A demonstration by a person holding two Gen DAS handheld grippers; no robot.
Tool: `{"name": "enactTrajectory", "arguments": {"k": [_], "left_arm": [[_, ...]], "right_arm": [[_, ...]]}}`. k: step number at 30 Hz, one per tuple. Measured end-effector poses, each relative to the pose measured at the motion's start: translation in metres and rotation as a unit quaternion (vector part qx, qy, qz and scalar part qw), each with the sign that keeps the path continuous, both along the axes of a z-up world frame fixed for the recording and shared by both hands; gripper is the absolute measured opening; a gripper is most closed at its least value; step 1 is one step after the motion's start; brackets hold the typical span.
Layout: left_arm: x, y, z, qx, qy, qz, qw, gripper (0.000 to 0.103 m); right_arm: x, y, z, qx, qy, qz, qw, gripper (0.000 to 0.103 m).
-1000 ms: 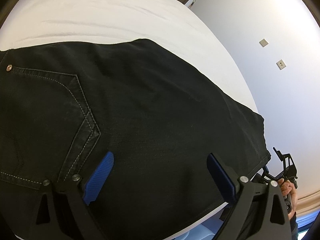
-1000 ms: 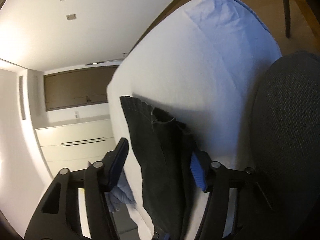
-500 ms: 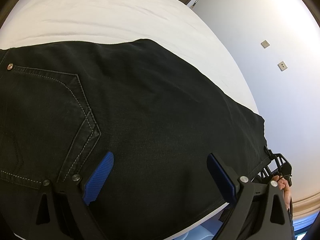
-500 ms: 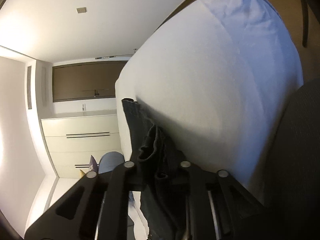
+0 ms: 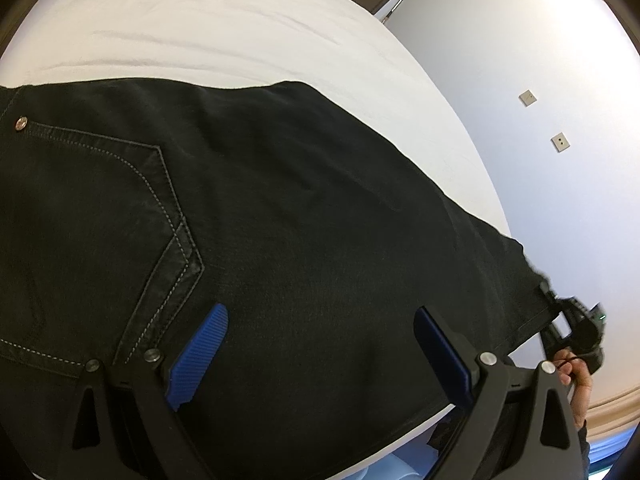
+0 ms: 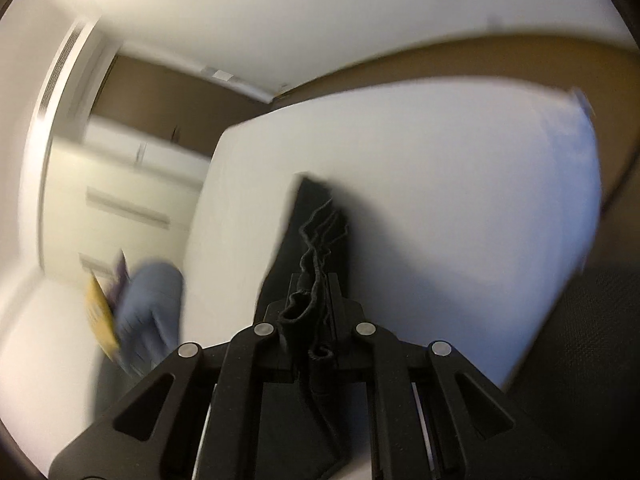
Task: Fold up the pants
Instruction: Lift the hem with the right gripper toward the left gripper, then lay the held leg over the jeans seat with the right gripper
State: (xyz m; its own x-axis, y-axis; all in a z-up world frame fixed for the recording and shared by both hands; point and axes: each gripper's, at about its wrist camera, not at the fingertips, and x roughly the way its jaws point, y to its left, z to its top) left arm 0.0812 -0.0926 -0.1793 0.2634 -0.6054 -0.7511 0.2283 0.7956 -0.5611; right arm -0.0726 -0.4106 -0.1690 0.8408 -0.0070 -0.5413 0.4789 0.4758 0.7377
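Black pants (image 5: 280, 220) lie spread flat on a white bed (image 5: 224, 28), back pocket at the left, legs running to the right edge. My left gripper (image 5: 320, 344) is open, its blue pads just above the cloth near the seat. My right gripper (image 6: 314, 300) is shut on the hem end of the pants (image 6: 316, 216); frayed threads stick out between its fingers. In the left wrist view the right gripper (image 5: 576, 328) sits at the far leg end, held by a hand.
The bed's near edge runs just below the pants. A white wall with two socket plates (image 5: 528, 97) stands to the right. A dark mesh chair (image 6: 580, 360) is at the right, white drawers (image 6: 128, 208) and a blue cloth (image 6: 148, 312) at the left.
My right gripper closed on the pants' hem and has swung with it; its view is now blurred by motion. My left gripper has stayed open over the seat.
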Motion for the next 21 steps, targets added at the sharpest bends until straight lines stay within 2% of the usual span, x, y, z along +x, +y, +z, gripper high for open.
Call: {"name": "enactTrajectory", "arguments": {"k": [2,3,4,5,7,8,9,11,13,18,21], "left_arm": [[0.001,0.002,-0.001,-0.007,0.002,0.002,1.0000,0.096],[0.001,0.003,-0.001,-0.012,0.003,0.004,0.9999,0.096],[0.002,0.004,0.000,-0.015,0.004,0.006,0.9999,0.096],[0.002,0.005,0.000,-0.019,0.005,0.009,0.9998,0.096],[0.002,0.009,0.001,-0.031,0.009,0.018,0.9993,0.096],[0.003,0.010,0.001,-0.036,0.012,0.023,0.9990,0.096],[0.003,0.012,0.002,-0.045,0.017,0.029,0.9984,0.096],[0.004,0.014,0.003,-0.064,0.030,0.035,0.9969,0.097],[0.005,0.014,0.003,-0.095,0.045,0.039,0.9937,0.097],[0.012,-0.006,0.003,-0.131,0.073,0.033,0.9882,0.100],[0.021,-0.029,0.011,-0.147,0.085,0.012,0.9854,0.101]], "right_arm": [[0.028,0.040,0.034,-0.097,0.016,0.067,0.993,0.009],[0.043,0.073,0.049,-0.161,0.028,0.114,0.980,0.009],[0.058,0.116,0.060,-0.230,0.042,0.171,0.957,0.009],[0.070,0.163,0.062,-0.295,0.054,0.233,0.925,0.009],[0.085,0.235,0.044,-0.384,0.095,0.326,0.859,0.009],[0.091,0.270,0.023,-0.417,0.118,0.368,0.823,0.009],[0.091,0.287,0.009,-0.407,0.130,0.389,0.816,0.009],[0.094,0.298,-0.010,-0.380,0.150,0.395,0.823,0.009],[0.092,0.301,-0.015,-0.386,0.148,0.398,0.819,0.009],[0.085,0.294,-0.004,-0.387,0.133,0.377,0.831,0.009],[0.087,0.297,0.013,-0.403,0.123,0.374,0.826,0.009]]}}
